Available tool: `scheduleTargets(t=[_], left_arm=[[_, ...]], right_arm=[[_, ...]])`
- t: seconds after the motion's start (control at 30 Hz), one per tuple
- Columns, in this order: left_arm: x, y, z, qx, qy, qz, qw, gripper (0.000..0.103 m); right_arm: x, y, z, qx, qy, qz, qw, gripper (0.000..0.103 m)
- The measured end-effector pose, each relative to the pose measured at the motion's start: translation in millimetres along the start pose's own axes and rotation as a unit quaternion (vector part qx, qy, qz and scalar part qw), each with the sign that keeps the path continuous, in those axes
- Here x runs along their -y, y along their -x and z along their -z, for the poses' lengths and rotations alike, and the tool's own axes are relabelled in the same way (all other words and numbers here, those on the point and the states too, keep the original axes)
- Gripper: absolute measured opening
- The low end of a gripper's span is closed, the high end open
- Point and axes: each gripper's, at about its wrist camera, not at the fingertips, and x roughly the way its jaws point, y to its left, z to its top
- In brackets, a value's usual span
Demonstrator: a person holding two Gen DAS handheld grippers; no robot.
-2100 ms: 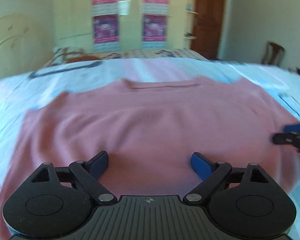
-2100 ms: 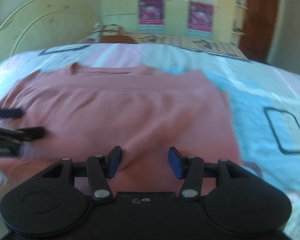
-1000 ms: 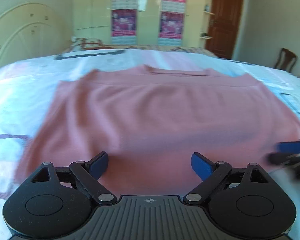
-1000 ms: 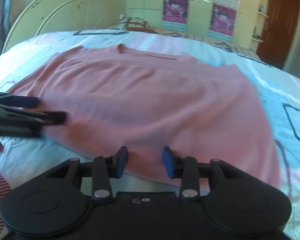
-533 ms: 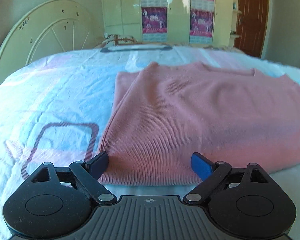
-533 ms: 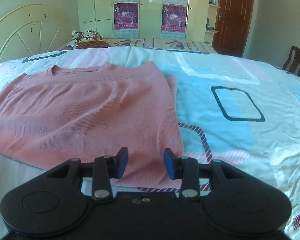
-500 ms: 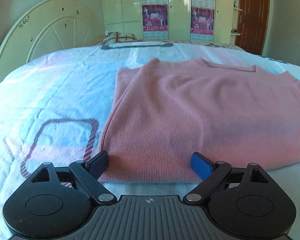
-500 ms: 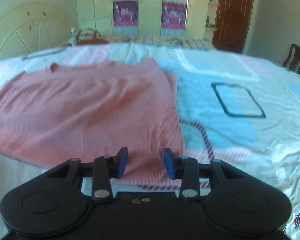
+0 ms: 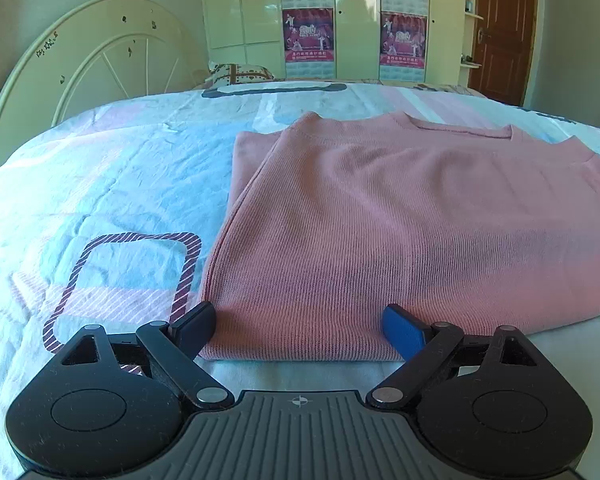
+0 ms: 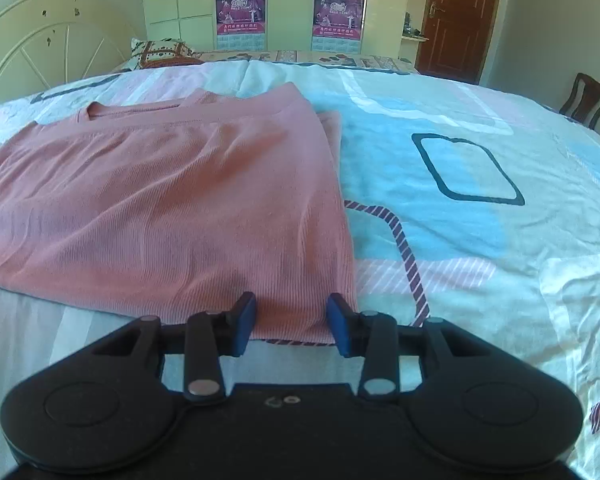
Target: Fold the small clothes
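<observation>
A pink knit top (image 9: 400,220) lies flat on the bed, sleeves folded in, neckline at the far side. It also shows in the right wrist view (image 10: 160,200). My left gripper (image 9: 298,330) is open at the top's near left corner, fingers either side of the hem, holding nothing. My right gripper (image 10: 292,322) is open, jaws narrower, at the top's near right corner with the hem between the fingers, not clamped.
The bed sheet (image 10: 460,208) is white with blue, pink and striped shapes. A cream headboard (image 9: 80,80) stands at the left. A pillow (image 10: 160,54), wardrobe with posters (image 9: 352,20), brown door (image 10: 456,12) and chair (image 10: 586,98) lie beyond.
Both grippers have moved outward from the top's middle to its near corners: the left to the left corner, the right to the right corner. The top lies still.
</observation>
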Motion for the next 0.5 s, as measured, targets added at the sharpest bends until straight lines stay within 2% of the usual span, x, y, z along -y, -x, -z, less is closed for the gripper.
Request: scheduleTargets(t=[0.23, 0.3, 0.33, 0.37, 0.43, 0.47, 0.5], left_arm=[[-0.5, -0.3, -0.4, -0.004, -0.001, 0.002, 1.0, 0.09], [-4.5, 11.2, -7.9, -0.012, 0.015, -0.004, 0.9998, 0.09], [-9.4, 26.1, -9.7, 0.011, 0.03, 0.005, 0.9995, 0.09], [-14.9, 40.2, -9.0, 0.033, 0.045, 0.017, 0.9983, 0.09], [-32.6, 54.5, -1.2, 0.032, 0.119, 0.051, 0.9911, 0.089], [-42.7, 52.4, 8.3, 0.021, 0.173, 0.088, 0.9809, 0.085], [-49.5, 45.5, 18.3, 0.005, 0.215, 0.117, 0.9696, 0.063]], right_arm=[[-2.5, -1.0, 0.9, 0.003, 0.001, 0.0, 1.0, 0.039], [-3.8, 2.9, -2.8, -0.005, 0.0, 0.007, 1.0, 0.037], [-5.4, 11.2, -4.9, 0.004, -0.001, 0.004, 1.0, 0.038], [-6.5, 26.8, -5.0, 0.032, 0.001, -0.009, 0.999, 0.041], [-9.2, 45.9, -4.7, 0.062, 0.006, -0.032, 0.998, 0.041], [-8.9, 49.9, -5.5, 0.061, 0.0, -0.052, 0.997, 0.035], [-7.8, 51.4, -6.0, 0.059, -0.014, -0.075, 0.995, 0.018]])
